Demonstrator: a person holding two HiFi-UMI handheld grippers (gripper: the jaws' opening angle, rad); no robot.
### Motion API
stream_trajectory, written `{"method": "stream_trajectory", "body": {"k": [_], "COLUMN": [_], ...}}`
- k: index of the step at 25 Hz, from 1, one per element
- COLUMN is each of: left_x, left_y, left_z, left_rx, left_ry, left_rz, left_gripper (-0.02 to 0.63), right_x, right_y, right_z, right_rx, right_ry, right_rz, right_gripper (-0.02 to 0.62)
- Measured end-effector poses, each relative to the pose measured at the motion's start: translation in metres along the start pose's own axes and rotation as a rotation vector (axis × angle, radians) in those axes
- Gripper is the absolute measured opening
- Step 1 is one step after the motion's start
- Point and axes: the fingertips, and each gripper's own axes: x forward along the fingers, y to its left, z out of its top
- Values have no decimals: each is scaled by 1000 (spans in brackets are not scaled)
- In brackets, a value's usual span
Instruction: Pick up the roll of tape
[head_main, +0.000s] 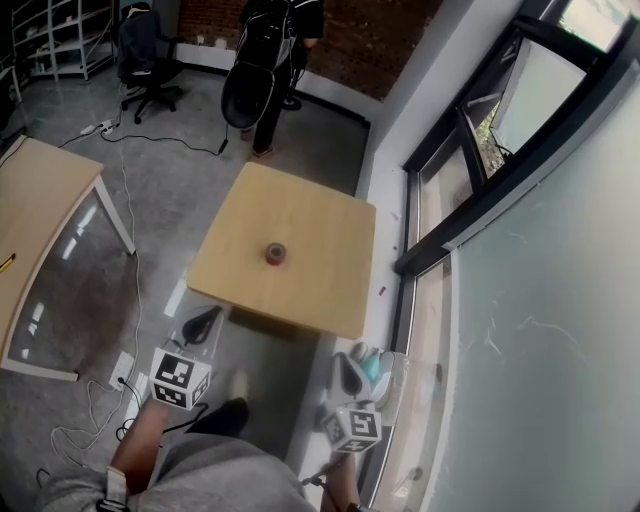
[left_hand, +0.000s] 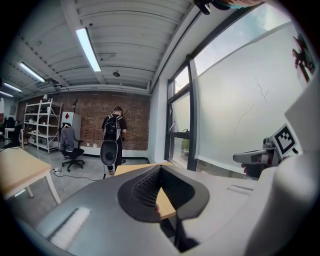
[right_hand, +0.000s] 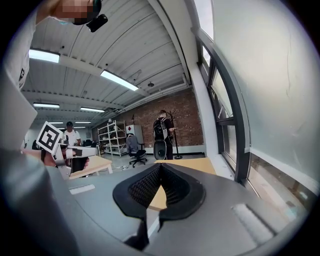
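A small reddish-brown roll of tape lies flat near the middle of a square wooden table. Both grippers hang short of the table's near edge, apart from the tape. My left gripper is by the table's near left corner, its marker cube behind it. My right gripper is by the near right corner, with its cube. In the left gripper view the jaws meet at their tips with nothing between them. The right gripper's jaws also meet at the tips, empty. The tabletop shows beyond them.
A person with a black backpack stands beyond the table. An office chair and shelves are at the far left, and a larger wooden table is at left. Cables and a power strip lie on the floor. A window wall runs along the right.
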Motion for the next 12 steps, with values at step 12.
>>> {"method": "stream_trajectory", "body": {"k": [12], "left_x": [75], "left_y": [32], "left_z": [13], "left_rx": [-18], "left_ry": [13], "left_rz": [23], "left_gripper": [-2], "right_x": [82], "right_y": [-19], "right_z": [19], "right_rx": [2], "right_ry": [17], "right_rz": [39], "right_gripper": [14]}}
